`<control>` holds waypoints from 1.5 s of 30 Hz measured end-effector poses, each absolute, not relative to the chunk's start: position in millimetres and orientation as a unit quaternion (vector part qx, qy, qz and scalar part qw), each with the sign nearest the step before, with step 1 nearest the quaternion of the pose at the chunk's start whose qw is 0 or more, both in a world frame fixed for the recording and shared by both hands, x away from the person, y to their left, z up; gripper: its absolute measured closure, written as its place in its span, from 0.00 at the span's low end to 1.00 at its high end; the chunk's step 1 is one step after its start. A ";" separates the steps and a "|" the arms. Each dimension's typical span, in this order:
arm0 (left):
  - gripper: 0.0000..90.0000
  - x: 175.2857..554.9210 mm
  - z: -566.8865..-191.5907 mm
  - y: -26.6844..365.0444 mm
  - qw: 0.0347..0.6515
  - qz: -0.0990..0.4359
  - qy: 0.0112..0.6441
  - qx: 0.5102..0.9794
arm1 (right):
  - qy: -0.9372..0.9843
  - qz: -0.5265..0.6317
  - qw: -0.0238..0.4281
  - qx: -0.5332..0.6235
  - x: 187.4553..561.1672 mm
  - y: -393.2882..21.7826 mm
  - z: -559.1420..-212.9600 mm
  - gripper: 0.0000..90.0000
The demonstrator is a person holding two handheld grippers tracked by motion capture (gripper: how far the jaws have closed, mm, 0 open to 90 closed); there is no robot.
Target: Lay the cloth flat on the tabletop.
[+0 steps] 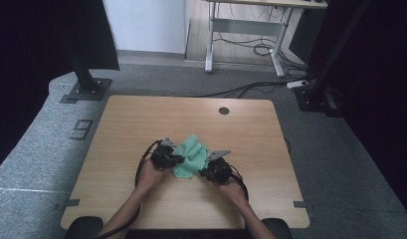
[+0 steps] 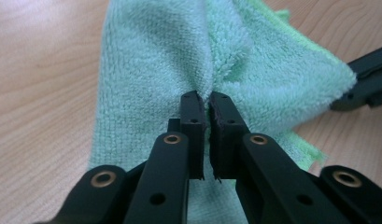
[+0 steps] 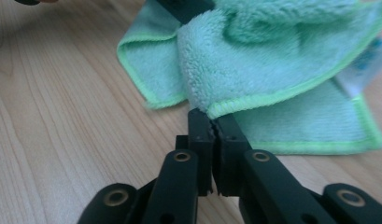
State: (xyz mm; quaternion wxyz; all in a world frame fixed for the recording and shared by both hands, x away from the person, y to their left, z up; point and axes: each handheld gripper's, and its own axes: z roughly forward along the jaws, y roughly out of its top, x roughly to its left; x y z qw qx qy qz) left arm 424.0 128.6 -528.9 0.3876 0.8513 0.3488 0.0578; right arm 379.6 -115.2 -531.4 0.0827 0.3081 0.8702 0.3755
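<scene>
Right now a green microfibre cloth point(image 1: 191, 158) lies bunched on the wooden table point(image 1: 141, 119), nearer the person's edge than the round cable hole point(image 1: 224, 110) at the far side. The left gripper point(image 1: 178, 160) sits at the cloth's left edge, and in the left gripper view its jaws are clamped tight on a raised fold of the cloth point(image 2: 179, 60), the pile puckering where the pads pinch it. The right gripper point(image 1: 205, 172) sits at the cloth's right, near edge; in the right gripper view its jaws are pressed together on the stitched hem of the cloth point(image 3: 272, 70), with that corner lifted off the table and a lower layer lying flat beneath it. A white label point(image 3: 361, 70) shows at the cloth's right edge in that view. Both hands point(image 1: 150, 175) grip the tools just beside the cloth.
</scene>
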 end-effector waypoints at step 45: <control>0.22 401.7 -525.4 179.8 0.391 0.098 0.414 0.816 | 0.829 0.377 0.125 0.393 392.7 -219.5 -506.1 0.51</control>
